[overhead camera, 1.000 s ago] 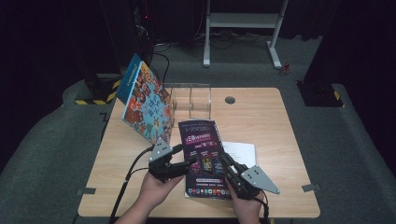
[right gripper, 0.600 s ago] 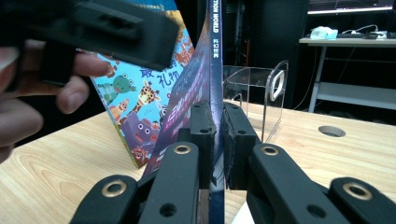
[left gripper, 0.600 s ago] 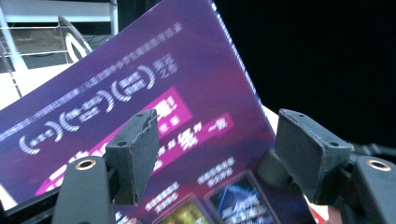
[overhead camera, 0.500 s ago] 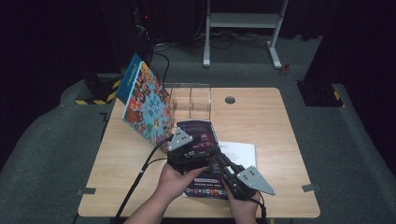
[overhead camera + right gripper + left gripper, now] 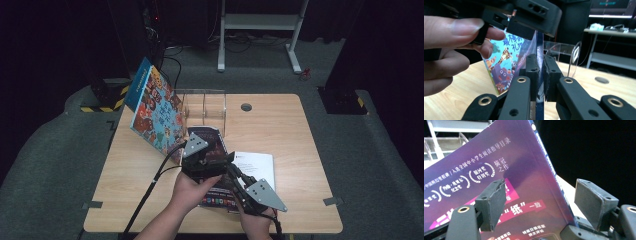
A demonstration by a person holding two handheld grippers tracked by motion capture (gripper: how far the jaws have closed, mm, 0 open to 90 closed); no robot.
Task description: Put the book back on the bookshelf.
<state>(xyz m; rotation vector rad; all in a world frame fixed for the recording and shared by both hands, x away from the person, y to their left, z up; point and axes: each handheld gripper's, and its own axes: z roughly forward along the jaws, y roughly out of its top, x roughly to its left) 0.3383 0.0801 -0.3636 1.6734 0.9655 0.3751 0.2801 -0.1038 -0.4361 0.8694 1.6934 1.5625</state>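
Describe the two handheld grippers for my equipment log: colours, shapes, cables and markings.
Both are black. The left gripper has blocky dark-grey pads and brass-ringed screw holes; the right gripper shows the same brass rings. Each carries a grey three-cornered plate dotted with small holes. A black cable trails from the left one. No sleeves show on the forearms.

The purple book (image 5: 506, 187) carries white Chinese print on its cover: "入选全国中小学生阅读指导目录" along the top, then "摘冠之作" beside laurel badges, one reading "银河奖特别奖". Lower down a pink band shows "纸" and "一致", with "特邀日報名家撰文评论" beneath. The colourful picture book (image 5: 505, 66) shows blue characters too partly hidden to read
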